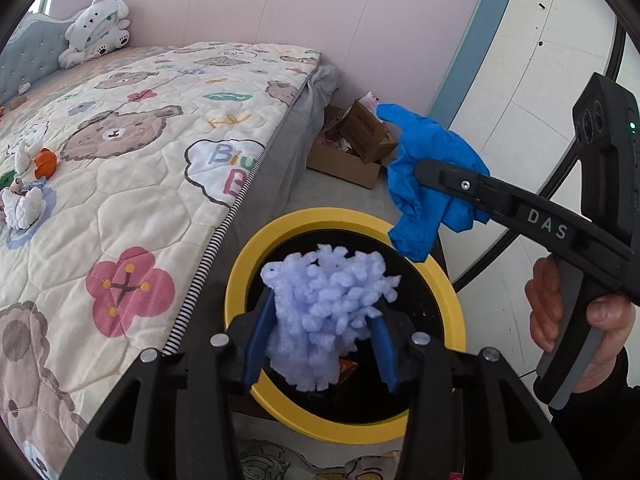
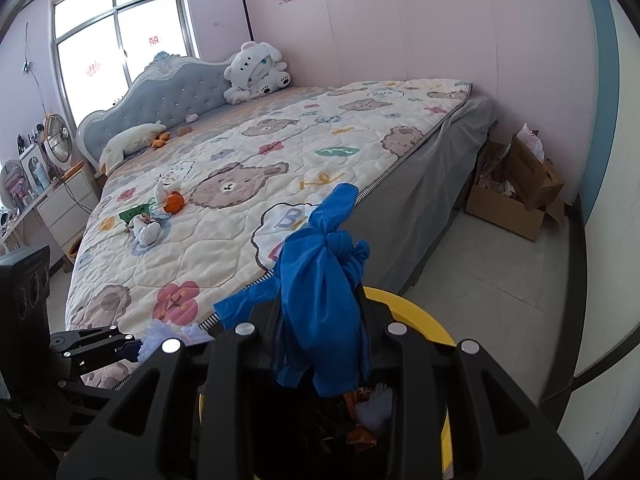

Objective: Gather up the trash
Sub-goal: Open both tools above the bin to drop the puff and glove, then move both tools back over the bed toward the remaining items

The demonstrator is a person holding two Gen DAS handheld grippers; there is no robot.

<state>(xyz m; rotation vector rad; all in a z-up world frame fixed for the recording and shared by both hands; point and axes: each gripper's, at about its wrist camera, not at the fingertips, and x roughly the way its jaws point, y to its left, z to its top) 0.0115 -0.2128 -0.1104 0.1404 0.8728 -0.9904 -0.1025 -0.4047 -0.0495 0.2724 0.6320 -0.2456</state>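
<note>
Your left fingers [image 1: 256, 344] pinch a lilac foam wad [image 1: 326, 312] between their blue pads, and your left gripper [image 1: 320, 354] holds it right over the dark mouth of the bin [image 1: 240, 280] — the wad hangs above the opening, not inside it. Your right fingers [image 1: 430, 170] are pressed onto a blue glove [image 1: 424, 184]; the right gripper [image 2: 320, 344] carries it above the bin's far rim, and the glove drapes down, knotted and crumpled. In the right view the glove [image 2: 320, 288] hides the fingertips and dangles over the bin [image 2: 416, 320], where orange and white scraps [image 2: 370, 412] lie.

The bin stands on the floor just beside the bed [image 1: 132, 184]. On the quilt, well apart from the bin, lie more bits — orange peel [image 2: 174, 203], white tissue [image 2: 146, 232] and a green wrapper [image 2: 134, 212]. A plush dog [image 2: 256, 72] sits against the headboard [image 2: 160, 100], and a cardboard box [image 2: 516, 196] stands by the wall past the bed's foot.
</note>
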